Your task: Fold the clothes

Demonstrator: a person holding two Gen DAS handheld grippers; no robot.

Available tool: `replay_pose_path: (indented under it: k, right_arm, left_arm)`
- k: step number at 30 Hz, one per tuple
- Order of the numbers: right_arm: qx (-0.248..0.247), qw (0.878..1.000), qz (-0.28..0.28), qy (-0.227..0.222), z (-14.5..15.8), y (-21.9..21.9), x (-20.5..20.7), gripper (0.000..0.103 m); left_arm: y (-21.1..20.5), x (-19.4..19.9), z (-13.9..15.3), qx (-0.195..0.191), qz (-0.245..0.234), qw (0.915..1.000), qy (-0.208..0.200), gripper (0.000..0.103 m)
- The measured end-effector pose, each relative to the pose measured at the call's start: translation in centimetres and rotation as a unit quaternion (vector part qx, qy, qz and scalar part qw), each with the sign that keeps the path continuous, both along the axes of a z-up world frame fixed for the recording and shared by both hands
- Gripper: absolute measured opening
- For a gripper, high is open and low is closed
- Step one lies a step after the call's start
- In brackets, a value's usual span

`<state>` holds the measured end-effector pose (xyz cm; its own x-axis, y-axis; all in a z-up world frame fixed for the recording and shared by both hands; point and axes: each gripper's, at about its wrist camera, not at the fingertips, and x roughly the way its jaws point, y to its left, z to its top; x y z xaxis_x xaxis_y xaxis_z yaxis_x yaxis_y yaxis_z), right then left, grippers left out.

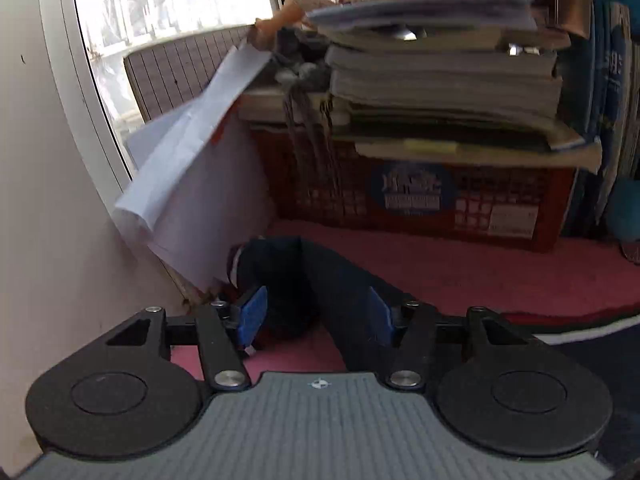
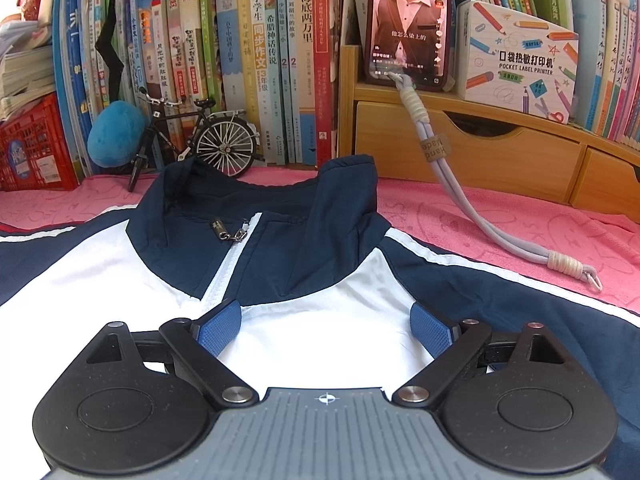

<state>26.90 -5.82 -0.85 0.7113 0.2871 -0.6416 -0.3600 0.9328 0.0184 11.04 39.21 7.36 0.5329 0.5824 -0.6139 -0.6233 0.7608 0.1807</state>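
The right gripper (image 2: 326,332) is held wide open, pitched down over the white chest of the jacket (image 2: 280,248), spread flat on the pink cloth (image 2: 500,216). Its thin fabric (likely light, limp and slippery) is best pinched at a seam or cuff. The navy sleeve (image 1: 320,276) lies between the left gripper (image 1: 316,316)'s parted, unpressing pads.

Left gripper (image 1: 316,314), right gripper (image 2: 326,330): black, blue ribbed pads, seemingly grey base.

Pink towel-like cloth (image 2: 500,216) covered the surface. Upright row of colourful books (image 2: 248,60) stood behind, beside a light wooden drawer unit (image 2: 472,152). A white-framed window (image 1: 160,4) admitted bright daylight beside a plain pale wall (image 1: 44,200).
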Motion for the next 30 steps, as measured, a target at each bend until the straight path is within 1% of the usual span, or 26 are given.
replay_pose_path:
  k: [1, 2, 3, 4, 5, 7, 8, 9, 10, 11, 12, 13, 14, 15, 16, 17, 19, 21, 23, 24, 25, 26, 27, 28, 29, 30]
  right_arm:
    - [0.0, 1.0, 0.0, 0.0, 0.0, 0.0, 0.0, 0.093]
    - [0.0, 1.0, -0.001, 0.0, 0.0, 0.0, 0.0, 0.093]
    - [0.0, 1.0, -0.001, 0.0, 0.0, 0.0, -0.1, 0.093]
    - [0.0, 1.0, -0.001, 0.0, 0.0, 0.0, -0.1, 0.093]
    - [-0.001, 1.0, -0.001, 0.0, 0.0, 0.0, -0.1, 0.093]
    - [-0.001, 1.0, -0.001, 0.001, 0.0, 0.0, -0.1, 0.093]
    - [-0.001, 1.0, -0.001, 0.001, 0.0, 0.0, -0.1, 0.093]
    - [-0.001, 1.0, -0.001, 0.001, 0.0, 0.0, -0.1, 0.093]
    - [-0.001, 1.0, -0.001, 0.001, 0.0, 0.0, 0.0, 0.094]
    - [0.0, 1.0, -0.001, 0.001, 0.0, 0.0, 0.0, 0.094]
    - [0.0, 1.0, -0.001, 0.001, 0.0, 0.0, 0.0, 0.094]
    - [0.0, 1.0, -0.002, 0.001, 0.0, 0.0, -0.1, 0.094]
    - [0.0, 1.0, -0.002, 0.001, 0.0, 0.0, -0.1, 0.094]
    - [0.0, 1.0, -0.002, 0.001, 0.0, 0.0, -0.1, 0.094]
    - [0.0, 1.0, -0.002, 0.002, 0.0, 0.0, -0.1, 0.094]
    - [0.0, 1.0, -0.002, 0.002, 0.0, 0.0, -0.1, 0.094]
    - [0.0, 1.0, -0.003, 0.002, 0.0, 0.0, -0.1, 0.094]
    - [0.001, 1.0, -0.003, 0.002, 0.0, 0.0, 0.0, 0.095]
    - [0.001, 1.0, -0.004, 0.002, 0.0, 0.0, 0.0, 0.095]
    - [0.001, 1.0, -0.004, 0.002, 0.0, 0.0, 0.0, 0.095]
    - [0.002, 1.0, -0.004, 0.003, 0.0, 0.0, 0.0, 0.095]
    - [0.003, 1.0, -0.004, 0.003, 0.0, 0.0, 0.0, 0.095]
    - [0.003, 1.0, -0.004, 0.001, 0.0, -0.1, -0.1, 0.095]
    - [0.003, 1.0, -0.004, 0.0, 0.1, -0.1, -0.1, 0.094]
    - [0.003, 1.0, -0.003, -0.002, 0.2, -0.2, -0.2, 0.093]
    - [-0.009, 1.0, -0.005, -0.008, 0.6, -0.4, -0.5, 0.089]
  left_arm:
    - [0.0, -0.1, -1.3, -0.023, 0.015, 0.9996, -0.002, 0.055]
    - [0.3, -0.5, -2.3, -0.055, 0.033, 0.9978, -0.017, 0.061]
    - [1.0, -1.0, -3.0, -0.095, 0.053, 0.993, -0.045, 0.075]
    - [2.0, -1.5, -3.6, -0.139, 0.08, 0.9838, -0.081, 0.082]
    - [3.2, -1.9, -4.2, -0.178, 0.111, 0.9706, -0.118, 0.088]
    - [5.4, -1.7, -5.4, -0.236, 0.161, 0.9443, -0.164, 0.086]
    - [5.9, -1.2, -5.8, -0.256, 0.167, 0.9369, -0.17, 0.05]
    - [6.1, -0.6, -6.0, -0.268, 0.166, 0.9337, -0.17, 0.003]
    - [5.5, -0.1, -5.6, -0.259, 0.153, 0.9387, -0.168, 0.002]
    - [4.6, 0.3, -4.9, -0.234, 0.139, 0.9469, -0.171, 0.001]
    - [3.1, 0.8, -3.8, -0.189, 0.102, 0.9614, -0.171, 0.001]
    - [0.8, 1.2, -2.4, -0.128, 0.049, 0.9766, -0.166, 0.001]
    - [-1.7, 1.5, -1.1, -0.068, 0.0, 0.9854, -0.156, 0.001]
    - [-4.2, 1.4, 0.0, -0.022, -0.05, 0.9877, -0.146, 0.001]
    - [-7.0, 0.9, 0.7, 0.008, -0.102, 0.9852, -0.138, 0.001]
    - [-10.0, 0.1, 1.2, 0.034, -0.155, 0.9787, -0.129, 0.001]
    - [-16.0, -1.5, 1.8, 0.085, -0.26, 0.9559, -0.107, 0.002]
    - [-21.6, -3.8, 0.4, 0.127, -0.364, 0.9203, -0.064, 0.005]
    - [-26.2, -5.9, -1.7, 0.149, -0.437, 0.8871, -0.017, 0.009]
    - [-28.0, -7.0, -2.8, 0.151, -0.462, 0.8739, 0.005, 0.011]
    - [-29.4, -8.0, -3.7, 0.149, -0.48, 0.864, 0.021, 0.012]
    - [-30.3, -8.8, -4.3, 0.145, -0.493, 0.8574, 0.03, 0.013]
    - [-30.7, -9.4, -4.8, 0.143, -0.499, 0.8541, 0.036, 0.014]
    - [-30.6, -9.8, -4.8, 0.144, -0.495, 0.8563, 0.035, 0.014]
    - [-30.2, -10.0, -4.5, 0.144, -0.486, 0.8616, 0.028, 0.015]
    - [-29.5, -10.0, -4.1, 0.143, -0.472, 0.8695, 0.018, 0.021]
